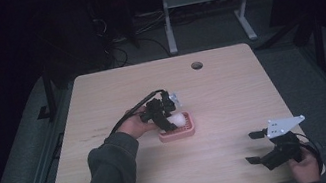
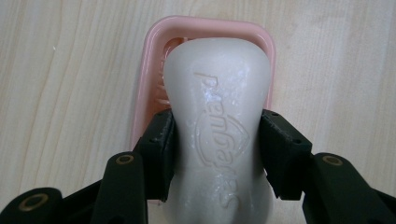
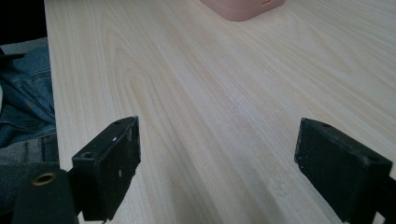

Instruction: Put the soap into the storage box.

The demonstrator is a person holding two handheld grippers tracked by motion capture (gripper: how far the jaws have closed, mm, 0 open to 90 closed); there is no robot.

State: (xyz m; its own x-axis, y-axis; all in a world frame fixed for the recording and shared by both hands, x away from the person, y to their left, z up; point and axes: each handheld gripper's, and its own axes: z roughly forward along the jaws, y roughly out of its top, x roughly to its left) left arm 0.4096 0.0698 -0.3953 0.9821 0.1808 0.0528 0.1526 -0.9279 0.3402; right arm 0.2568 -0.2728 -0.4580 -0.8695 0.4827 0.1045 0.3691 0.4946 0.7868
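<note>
one soap bar in left gripper, over one pink dish.

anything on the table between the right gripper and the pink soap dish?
Nothing: bare wood between the right gripper and the pink soap dish, as the high view and right gripper view show. The soap is in the left gripper, over the dish.

The left tongs are matte black, with blocky square pads and brass-ringed screw holes in the thicker arms behind. A black cable trails from them. The right tongs are the same black build, topped by a pale grey three-cornered plate dotted with small holes. The left sleeve looks dark grey, perhaps fleece. Blue denim shows in the right gripper view.
</note>
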